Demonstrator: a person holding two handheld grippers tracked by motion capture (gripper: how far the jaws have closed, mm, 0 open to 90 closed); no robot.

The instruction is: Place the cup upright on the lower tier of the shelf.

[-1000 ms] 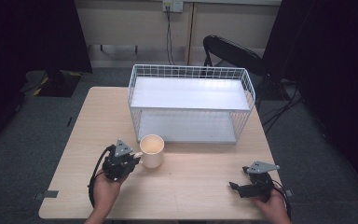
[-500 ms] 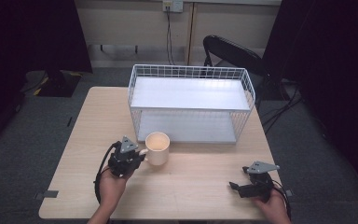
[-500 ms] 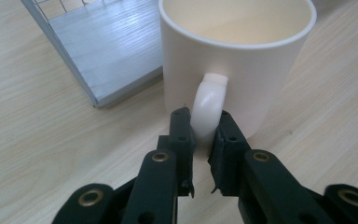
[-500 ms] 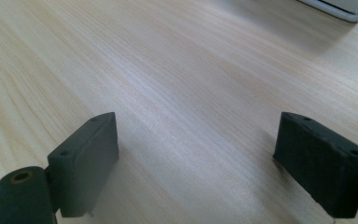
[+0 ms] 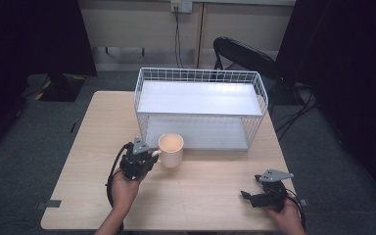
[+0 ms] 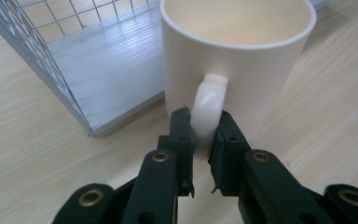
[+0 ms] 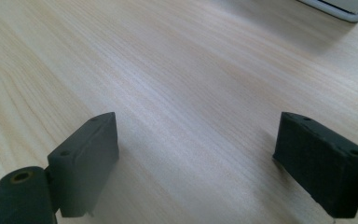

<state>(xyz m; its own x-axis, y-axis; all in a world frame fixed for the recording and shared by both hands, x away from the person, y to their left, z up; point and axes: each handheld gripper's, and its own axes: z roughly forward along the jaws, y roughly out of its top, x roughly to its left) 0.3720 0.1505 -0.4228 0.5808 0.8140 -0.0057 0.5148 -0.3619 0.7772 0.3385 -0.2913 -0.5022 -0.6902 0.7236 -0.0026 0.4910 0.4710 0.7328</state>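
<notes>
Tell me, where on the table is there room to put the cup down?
Bare wood lies between the cup and the right gripper, and along the table's left side beside the wire rack. The back middle is crowded: the rack takes it up, and the cup, held by its handle in the left gripper, stands just before it.

A glossy, smooth ceramic mug [image 6: 235,56] sits on the matt wood-grain table [image 7: 177,70] beside a white wire basket [image 5: 200,78].

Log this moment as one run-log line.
left gripper: shut on mug handle | mug: upright on table, beside wire basket | right gripper: open, holding nothing
</notes>
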